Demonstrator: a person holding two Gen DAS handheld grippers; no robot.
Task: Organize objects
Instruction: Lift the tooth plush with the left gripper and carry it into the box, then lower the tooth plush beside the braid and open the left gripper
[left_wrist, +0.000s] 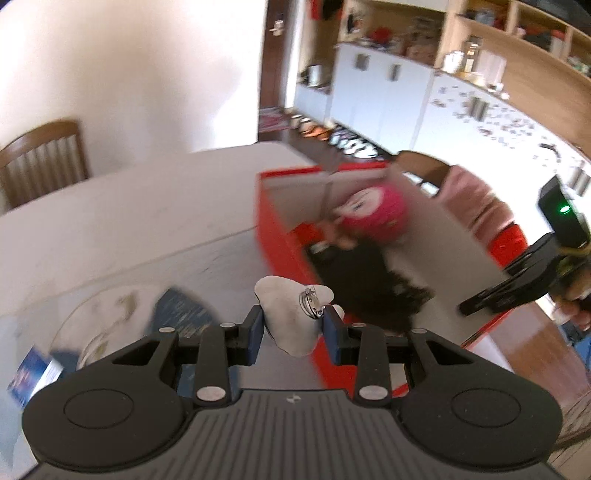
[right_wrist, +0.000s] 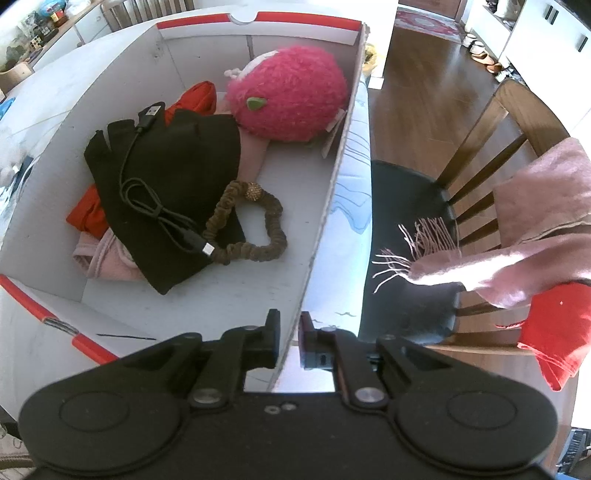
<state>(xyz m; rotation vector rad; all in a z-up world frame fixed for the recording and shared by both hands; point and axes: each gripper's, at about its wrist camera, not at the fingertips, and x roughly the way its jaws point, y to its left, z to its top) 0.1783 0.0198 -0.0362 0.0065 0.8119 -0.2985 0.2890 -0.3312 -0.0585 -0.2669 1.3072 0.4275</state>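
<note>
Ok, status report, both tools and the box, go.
Left tool shut on white plush. Right tool shut on box wall. Box holds pink plush, black glove, cable. Nothing blocking.

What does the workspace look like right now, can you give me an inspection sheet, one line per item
Surface: pale table, with a red-edged cardboard box open on it.
Job's things: a small white soft item with a metal clip in the left gripper; in the box a pink plush toy, black cloth, brown scrunchie, red and pink fabric.
Clutter: blue-patterned things on the table, blurred.
Grippers: left gripper shut on the white item; right gripper shut on the box's wall.
Cables: black USB cable lying on the black cloth.
Surroundings: wooden chair draped with a pink scarf, cabinets, shelves.
</note>
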